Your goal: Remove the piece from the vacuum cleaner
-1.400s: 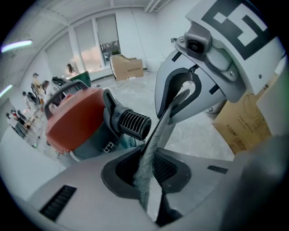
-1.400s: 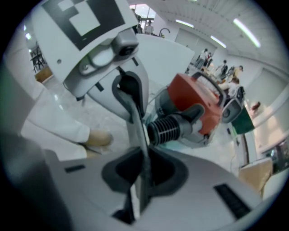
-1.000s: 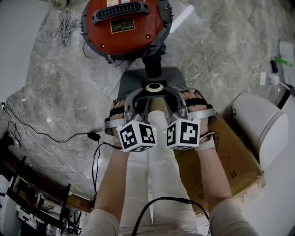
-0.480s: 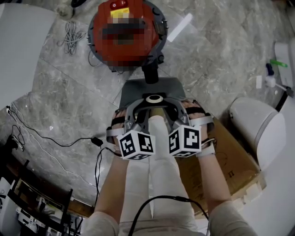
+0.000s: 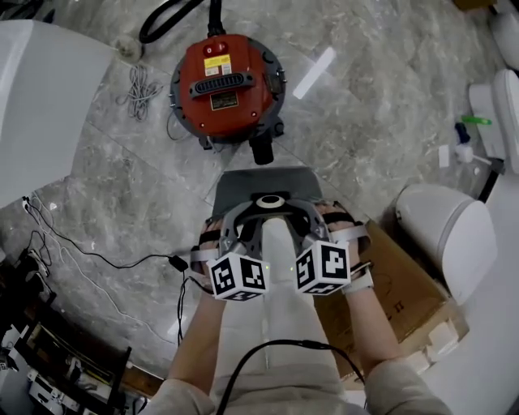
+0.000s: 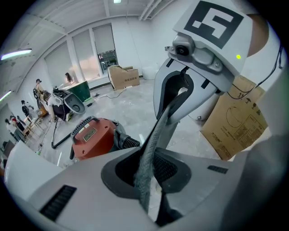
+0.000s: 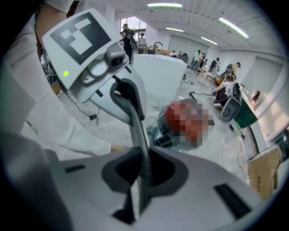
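Note:
The red round vacuum cleaner [image 5: 227, 85] stands on the marble floor at the top of the head view, with a black hose [image 5: 174, 16] leading off its far side. A short black stub [image 5: 261, 150] sticks out of its near side. My left gripper [image 5: 263, 209] and right gripper [image 5: 281, 209] are held tip to tip above the person's white trouser legs, well short of the cleaner. Both sets of jaws are pressed together into a thin line [image 6: 151, 149] [image 7: 142, 153], and I see nothing held. The cleaner [image 6: 92, 135] also shows beyond the jaws.
A flat grey panel [image 5: 243, 182] lies between the grippers and the cleaner. A cardboard box [image 5: 397, 284] and a white rounded casing [image 5: 446, 231] are at the right. Black cables [image 5: 97, 259] run at the left, and a white cord coil [image 5: 138, 85] lies by the cleaner.
The head view has drawn back: the cleaner sits lower and smaller in the picture and its hose has come into view. The grippers stay together, jaws unchanged.

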The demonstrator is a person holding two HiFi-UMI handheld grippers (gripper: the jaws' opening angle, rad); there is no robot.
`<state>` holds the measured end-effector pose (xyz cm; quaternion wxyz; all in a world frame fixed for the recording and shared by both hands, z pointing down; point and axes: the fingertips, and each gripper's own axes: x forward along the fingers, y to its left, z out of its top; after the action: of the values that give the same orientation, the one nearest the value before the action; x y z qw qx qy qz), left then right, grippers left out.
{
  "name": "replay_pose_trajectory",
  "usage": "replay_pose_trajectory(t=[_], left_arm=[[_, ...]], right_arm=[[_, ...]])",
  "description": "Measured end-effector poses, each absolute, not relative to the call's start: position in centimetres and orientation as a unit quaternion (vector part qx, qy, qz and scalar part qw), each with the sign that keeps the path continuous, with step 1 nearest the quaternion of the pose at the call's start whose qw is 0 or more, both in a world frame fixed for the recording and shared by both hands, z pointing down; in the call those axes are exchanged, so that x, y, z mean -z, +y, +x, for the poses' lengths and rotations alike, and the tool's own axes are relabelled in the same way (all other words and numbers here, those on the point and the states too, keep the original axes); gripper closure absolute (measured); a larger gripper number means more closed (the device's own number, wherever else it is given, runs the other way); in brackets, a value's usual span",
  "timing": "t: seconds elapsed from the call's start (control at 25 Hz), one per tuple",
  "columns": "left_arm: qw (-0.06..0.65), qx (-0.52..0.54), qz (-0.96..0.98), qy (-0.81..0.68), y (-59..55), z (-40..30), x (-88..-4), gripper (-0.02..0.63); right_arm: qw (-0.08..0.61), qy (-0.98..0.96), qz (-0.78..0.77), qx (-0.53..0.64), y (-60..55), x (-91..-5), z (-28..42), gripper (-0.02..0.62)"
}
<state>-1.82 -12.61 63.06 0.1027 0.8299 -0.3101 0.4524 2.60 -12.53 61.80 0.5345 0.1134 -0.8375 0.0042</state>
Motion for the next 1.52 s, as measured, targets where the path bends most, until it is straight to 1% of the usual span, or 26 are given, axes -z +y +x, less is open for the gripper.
replay_pose_trajectory(t=[0.36, 0.52, 1.16, 1.52], left_arm=[[0.083, -0.442, 0.854, -0.263, -11.3, -1.4, -56.6, 0.535], [0.088, -0.434, 0.861, -0.250, -10.5, -1.5, -53.8, 0.535], [0.097, -0.400, 0.876, -0.249, -9.2, -2.3, -43.1, 0.535], [0.080, -0.389, 0.885, -0.244, -10.2, -3.3, -37.7, 0.535]], right_arm=[[0.525, -0.846, 0.096, -0.005, -10.9, -55.6, 2.8, 0.549], [0.518, -0.850, 0.094, -0.010, -10.2, -53.0, 2.7, 0.549], [0.501, -0.862, 0.077, 0.001, -8.9, -42.0, 1.6, 0.549], [0.489, -0.870, 0.069, 0.013, -9.7, -36.4, 0.5, 0.552]])
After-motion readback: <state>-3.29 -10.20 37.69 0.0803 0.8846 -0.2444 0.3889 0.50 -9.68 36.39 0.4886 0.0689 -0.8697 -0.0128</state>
